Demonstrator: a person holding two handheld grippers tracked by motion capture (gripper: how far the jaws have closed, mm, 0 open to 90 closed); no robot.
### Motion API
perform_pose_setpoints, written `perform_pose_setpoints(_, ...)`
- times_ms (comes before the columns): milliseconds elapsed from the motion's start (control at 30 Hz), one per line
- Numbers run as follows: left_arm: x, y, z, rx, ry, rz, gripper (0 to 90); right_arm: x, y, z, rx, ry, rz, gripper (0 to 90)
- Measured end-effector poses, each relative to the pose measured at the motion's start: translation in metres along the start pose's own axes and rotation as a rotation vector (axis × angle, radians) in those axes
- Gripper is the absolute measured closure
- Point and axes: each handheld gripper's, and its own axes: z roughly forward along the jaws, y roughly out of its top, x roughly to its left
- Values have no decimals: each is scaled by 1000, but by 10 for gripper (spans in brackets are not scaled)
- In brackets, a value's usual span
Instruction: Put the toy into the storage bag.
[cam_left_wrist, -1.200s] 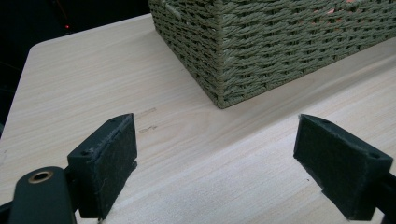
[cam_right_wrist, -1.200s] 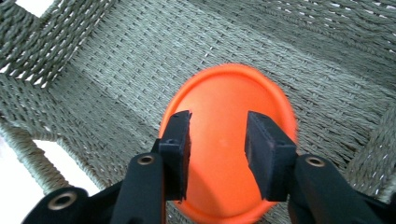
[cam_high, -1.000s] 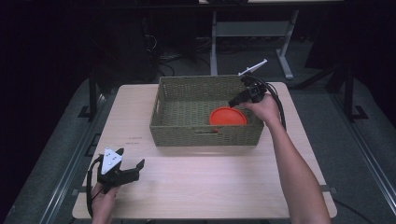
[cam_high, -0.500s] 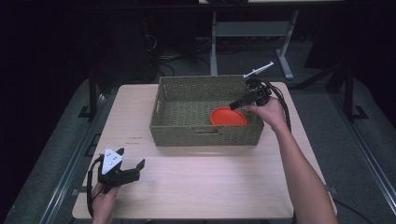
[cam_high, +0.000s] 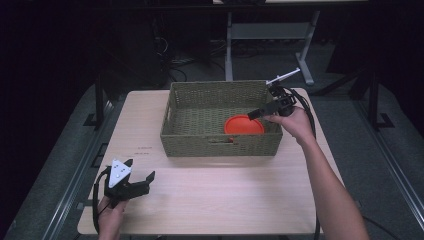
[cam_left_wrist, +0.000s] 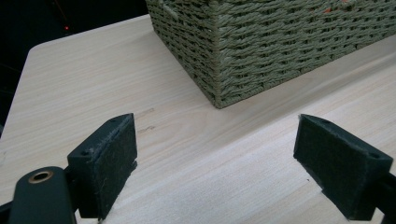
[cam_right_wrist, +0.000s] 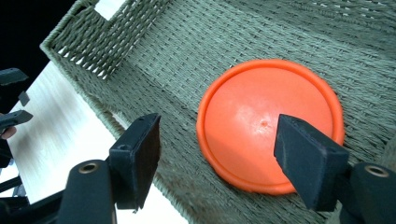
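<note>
An orange round disc (cam_high: 243, 125) (cam_right_wrist: 268, 123) lies flat on the floor of the green woven basket (cam_high: 175, 107) (cam_right_wrist: 140, 60), near its front right corner. My right gripper (cam_high: 256, 114) (cam_right_wrist: 217, 158) hovers above the disc at the basket's right wall; its jaws have just been opening and stand wide apart with nothing pressed between them. My left gripper (cam_high: 140, 180) (cam_left_wrist: 215, 158) rests low over the table's front left corner, jaws wide open with bare wood between them. The basket's corner (cam_left_wrist: 219, 56) stands ahead of it.
The light wooden table (cam_high: 220, 195) carries the basket at its back middle. Its front edge and left edge lie close to my left hand. Dark floor, a metal stand (cam_high: 235, 30) and cables surround the table.
My right gripper has let go of the orange disc, opened its jaws and drawn back to the right and slightly up. The disc now lies flat in the basket. The left gripper stayed put.
</note>
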Motion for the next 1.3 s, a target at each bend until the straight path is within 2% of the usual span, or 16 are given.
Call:
perform_pose_setpoints(533, -1, 0, 0, 4, -3, 5, 128, 19, -19, -29, -38, 17, -53, 287)
perform_pose_setpoints(767, -1, 0, 0, 3, -3, 5, 128, 20, -32, -34, -46, 24, -72, 278)
perform_pose_setpoints(1000, -1, 0, 0, 3, -4, 9, 128, 19, -44, -37, -47, 28, -63, 266)
perform_pose_setpoints(1300, -1, 0, 0, 3, -4, 10, 128, 22, -58, -45, -57, 32, -75, 263)
